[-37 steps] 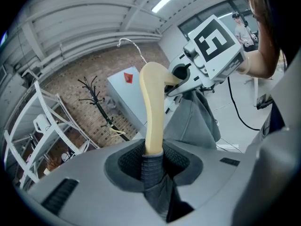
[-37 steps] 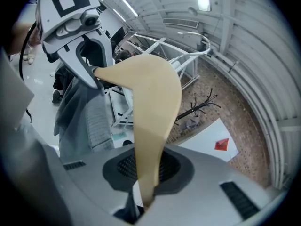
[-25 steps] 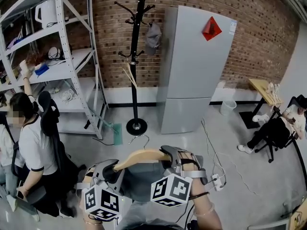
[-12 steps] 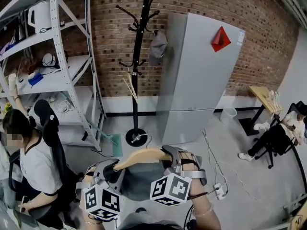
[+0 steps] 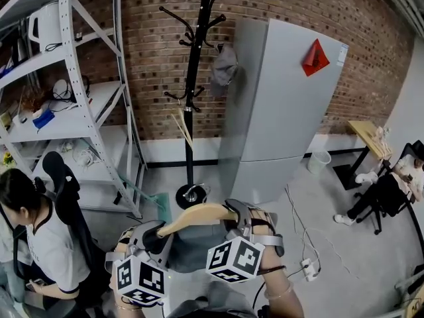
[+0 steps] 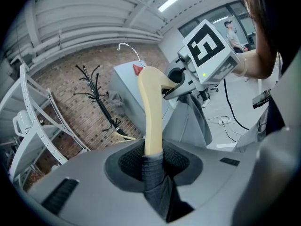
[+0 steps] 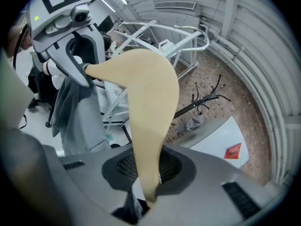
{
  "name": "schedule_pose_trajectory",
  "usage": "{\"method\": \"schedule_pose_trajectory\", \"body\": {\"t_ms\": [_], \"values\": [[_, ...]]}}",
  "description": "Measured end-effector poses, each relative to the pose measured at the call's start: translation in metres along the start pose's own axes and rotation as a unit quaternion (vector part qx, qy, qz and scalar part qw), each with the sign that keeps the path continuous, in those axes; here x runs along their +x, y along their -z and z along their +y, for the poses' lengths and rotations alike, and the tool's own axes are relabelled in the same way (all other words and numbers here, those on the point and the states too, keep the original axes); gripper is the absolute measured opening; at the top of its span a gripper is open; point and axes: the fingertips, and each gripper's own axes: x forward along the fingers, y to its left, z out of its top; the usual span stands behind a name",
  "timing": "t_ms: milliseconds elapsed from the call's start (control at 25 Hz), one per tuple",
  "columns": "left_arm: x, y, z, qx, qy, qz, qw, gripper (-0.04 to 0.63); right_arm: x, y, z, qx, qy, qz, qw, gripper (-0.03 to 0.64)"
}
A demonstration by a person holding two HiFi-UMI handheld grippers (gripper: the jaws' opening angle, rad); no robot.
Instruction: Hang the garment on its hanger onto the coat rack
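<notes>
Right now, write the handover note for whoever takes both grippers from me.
Left gripper: shut on one end of the wooden hanger, with grey cloth pinched in.
Right gripper: shut on the hanger's other end.
Garment: grey, draped on the hanger and carried between the two grippers.
Coat rack: ahead against the brick wall, beside the fridge; a grey cap hangs on it.
Done: garment is on the hanger and lifted.
Left: reach the rack, set the hook over a free arm, then release both.
</notes>
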Motion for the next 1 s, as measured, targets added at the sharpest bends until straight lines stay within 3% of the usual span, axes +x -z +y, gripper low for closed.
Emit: {"method": "schedule_pose_trajectory", "body": {"t_ms": [280, 1000], "values": [[0.042, -0.001, 0.032, -0.004, -0.004, -0.005, 1.0, 0.097, 0.054, -0.003, -0.027, 0.026, 0.022, -0.004, 0.999, 0.061], [0.183, -0.032, 0.155, 0.012, -0.015, 0.005, 0.9998, 0.095, 0.211, -0.025, -0.132, -0.008, 0.007, -0.026, 1.0, 0.06]]}}
